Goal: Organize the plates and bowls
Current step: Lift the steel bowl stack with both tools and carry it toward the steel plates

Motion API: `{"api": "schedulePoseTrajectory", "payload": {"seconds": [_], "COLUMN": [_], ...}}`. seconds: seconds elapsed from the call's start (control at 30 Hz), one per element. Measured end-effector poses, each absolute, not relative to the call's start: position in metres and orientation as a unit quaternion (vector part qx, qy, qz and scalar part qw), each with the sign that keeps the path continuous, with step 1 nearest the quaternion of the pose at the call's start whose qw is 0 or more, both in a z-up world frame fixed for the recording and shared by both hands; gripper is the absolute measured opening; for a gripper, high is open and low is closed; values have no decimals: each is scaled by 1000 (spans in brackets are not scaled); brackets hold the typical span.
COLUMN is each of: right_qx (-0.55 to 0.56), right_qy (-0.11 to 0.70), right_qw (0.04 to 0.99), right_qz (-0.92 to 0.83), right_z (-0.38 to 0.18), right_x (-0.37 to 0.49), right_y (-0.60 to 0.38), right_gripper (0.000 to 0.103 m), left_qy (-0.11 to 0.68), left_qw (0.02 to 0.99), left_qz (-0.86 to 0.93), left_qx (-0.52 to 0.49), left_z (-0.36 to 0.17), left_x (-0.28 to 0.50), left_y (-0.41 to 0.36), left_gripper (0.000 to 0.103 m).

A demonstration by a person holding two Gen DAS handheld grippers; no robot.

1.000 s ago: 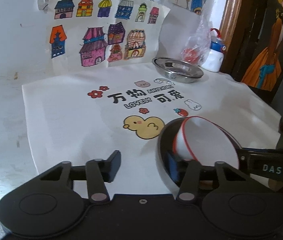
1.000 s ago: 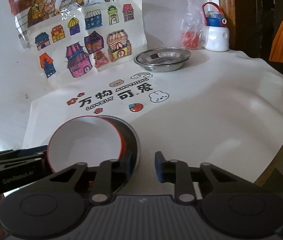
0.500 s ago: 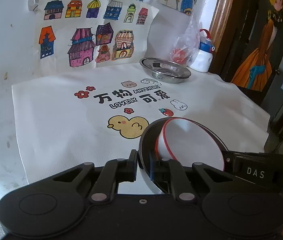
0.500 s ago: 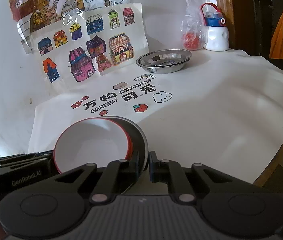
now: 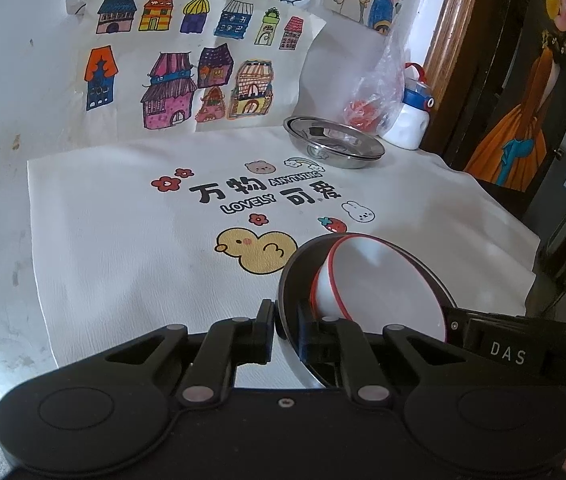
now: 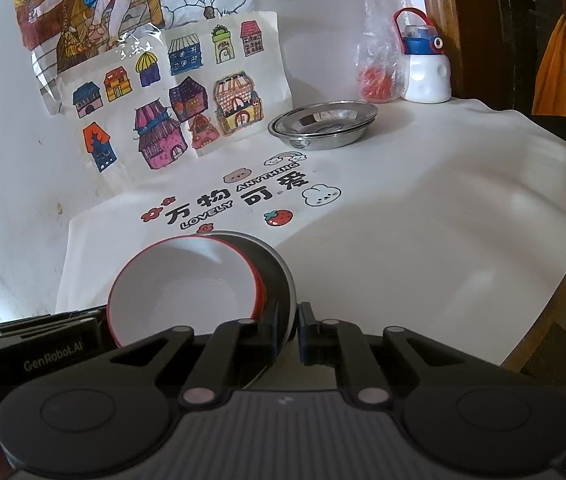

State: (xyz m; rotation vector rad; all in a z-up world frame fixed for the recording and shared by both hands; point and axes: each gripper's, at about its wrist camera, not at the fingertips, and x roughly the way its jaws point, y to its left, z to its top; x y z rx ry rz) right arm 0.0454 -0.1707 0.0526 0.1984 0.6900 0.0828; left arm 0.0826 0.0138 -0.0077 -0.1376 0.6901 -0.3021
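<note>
A dark metal plate lies near the front of the printed tablecloth. In it sits a white bowl with a red rim. My left gripper is shut on the plate's left rim, one finger outside and one inside. On the opposite rim, my right gripper is shut in the same way. Each wrist view shows the other gripper's black housing beyond the bowl. The plate's near edge is hidden under the fingers.
Stacked steel plates stand at the back of the cloth. Beside them are a plastic bag with red contents and a white bottle. Drawings lean against the wall. The table drops off at the right.
Both grippers closed: the left jaws went from wide apart to pinching the plate's rim, and the right jaws narrowed onto the opposite rim. Plate and bowl kept their place.
</note>
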Motion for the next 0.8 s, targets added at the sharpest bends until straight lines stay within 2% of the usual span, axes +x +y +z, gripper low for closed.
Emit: {"api": "schedulePoseTrajectory", "payload": {"seconds": [0.8], "right_qx": [144], "right_qy": [326], "right_qw": [934], "right_qz": [28], "right_z": [53], "right_x": [78], "right_y": [-200], "right_gripper": [11], "left_qy": [349], "left_qw": [923], "left_qz": [-144], "left_qx": [-77], "left_z": [-4], "left_x": [116], "left_y": [-6], "left_gripper": [8]}}
